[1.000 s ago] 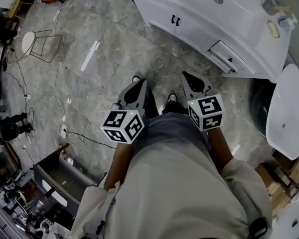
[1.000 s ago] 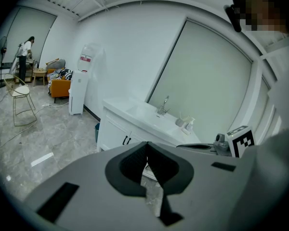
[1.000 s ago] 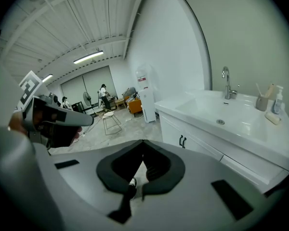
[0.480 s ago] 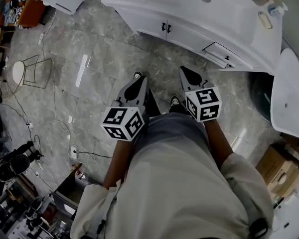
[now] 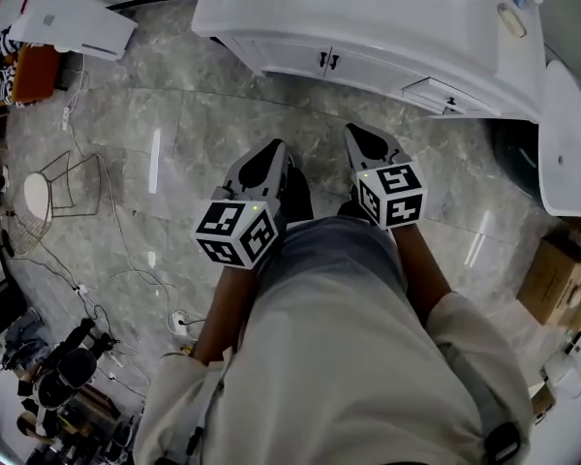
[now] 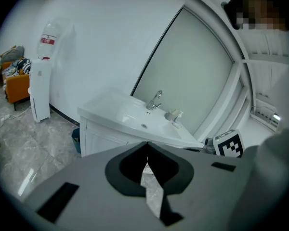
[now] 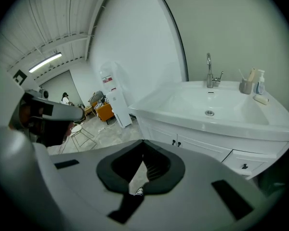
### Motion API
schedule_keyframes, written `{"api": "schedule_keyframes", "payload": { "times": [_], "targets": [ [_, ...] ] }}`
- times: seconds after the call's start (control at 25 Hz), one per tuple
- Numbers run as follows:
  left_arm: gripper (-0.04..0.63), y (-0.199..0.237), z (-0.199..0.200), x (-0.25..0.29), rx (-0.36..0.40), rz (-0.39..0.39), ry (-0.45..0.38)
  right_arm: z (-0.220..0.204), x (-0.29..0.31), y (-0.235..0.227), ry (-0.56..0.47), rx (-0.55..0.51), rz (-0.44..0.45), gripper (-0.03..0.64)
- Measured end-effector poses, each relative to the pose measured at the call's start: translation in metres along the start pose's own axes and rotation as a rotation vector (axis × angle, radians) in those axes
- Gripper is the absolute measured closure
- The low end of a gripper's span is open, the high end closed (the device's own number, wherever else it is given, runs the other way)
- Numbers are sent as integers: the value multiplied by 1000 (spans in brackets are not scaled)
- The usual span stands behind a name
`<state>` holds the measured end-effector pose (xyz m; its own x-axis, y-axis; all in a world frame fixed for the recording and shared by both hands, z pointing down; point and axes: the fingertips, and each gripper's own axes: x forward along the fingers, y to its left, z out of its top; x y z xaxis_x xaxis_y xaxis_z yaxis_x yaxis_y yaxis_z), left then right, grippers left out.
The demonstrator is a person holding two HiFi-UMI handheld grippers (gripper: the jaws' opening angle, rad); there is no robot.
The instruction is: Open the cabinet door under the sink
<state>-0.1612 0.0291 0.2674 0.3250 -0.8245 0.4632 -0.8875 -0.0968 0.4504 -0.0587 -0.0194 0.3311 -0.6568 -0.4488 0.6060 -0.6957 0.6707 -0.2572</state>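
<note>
Cabinet door (image 5: 289, 56) has a small black handle (image 5: 321, 60) just beside its neighbour's, so the left gripper (image 5: 274, 151) or right gripper (image 5: 356, 134), both pressed together and empty, could snag the wrong one.

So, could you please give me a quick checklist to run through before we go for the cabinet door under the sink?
1. Cabinet doors shut: ok, both are closed.
2. Handles in view: ok, two dark handles sit where the doors meet.
3. Left gripper empty: ok, jaws together on nothing.
4. Right gripper ready to grasp: not ok, jaws together; they must open first.
5. Grippers at the handles: not ok, both are held short of the cabinet, with floor between.
</note>
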Motion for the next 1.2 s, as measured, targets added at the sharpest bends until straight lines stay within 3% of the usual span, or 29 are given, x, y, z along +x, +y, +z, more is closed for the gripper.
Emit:
{"api": "schedule_keyframes", "payload": {
  "times": [0.32,0.56,0.92,1.2],
  "targets": [
    [597,47,16,7,22,-113,72,5,43,26,16,98,-68,609],
    [597,58,7,14,186,-173,141,2,55,31,33,126,-123,609],
    [597,62,-18,47,155,-195,220,-22,77,-2,79,77,-97,609],
    [597,52,-13,73,75,-171,177,-34,89,-27,100,52,-65,609]
  ]
}}
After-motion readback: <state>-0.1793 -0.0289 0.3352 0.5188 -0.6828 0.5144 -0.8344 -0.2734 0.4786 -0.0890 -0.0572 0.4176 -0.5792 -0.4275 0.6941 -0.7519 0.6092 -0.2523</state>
